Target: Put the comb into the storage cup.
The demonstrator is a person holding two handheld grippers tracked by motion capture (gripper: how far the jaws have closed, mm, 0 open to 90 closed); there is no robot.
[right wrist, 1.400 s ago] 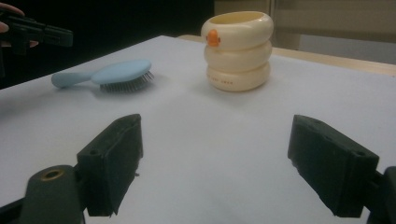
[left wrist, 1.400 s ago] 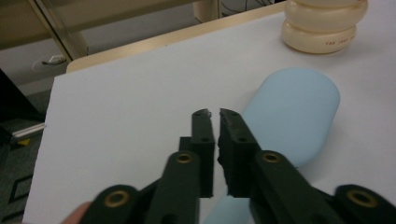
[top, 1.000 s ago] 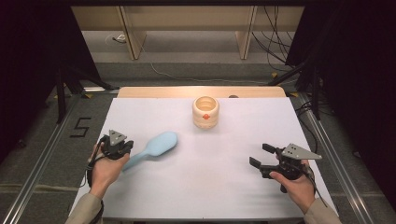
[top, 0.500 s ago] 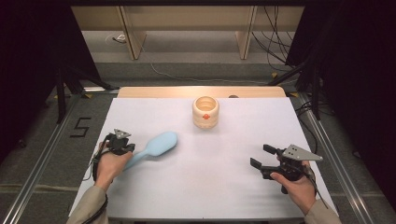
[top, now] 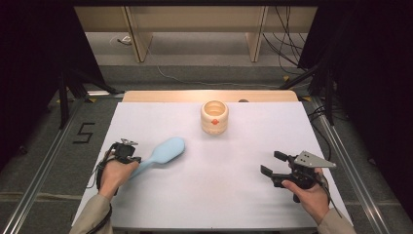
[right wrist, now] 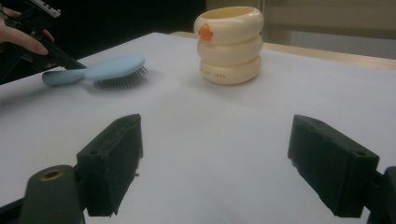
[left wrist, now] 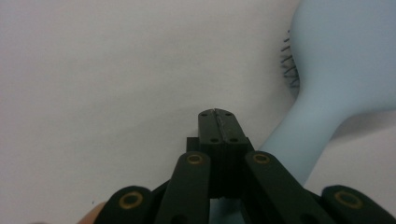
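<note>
On the white table (top: pixel 224 195), toward its left side: a pale blue plastic hairbrush (top: pixel 160 153), bristles down, oval head pointing toward the table's middle, handle running back to the person's left hand (top: pixel 113 174). Just above that handle, the left gripper (left wrist: pixel 217 114), black jaws pressed flat together with nothing between them, tips hanging beside the handle's narrow neck; touching the brush or not, hard to tell. From the right gripper view, the same brush (right wrist: pixel 100 69) lying flat with dark bristles showing under its head. Farther back, near the table's middle: a cream ribbed round cup with an orange mark (top: pixel 214 117), upright, well apart from the brush. Near the right front corner, the right gripper (top: pixel 272 163), jaws spread wide and empty, raised off the table, aimed across it toward cup and brush.
</note>
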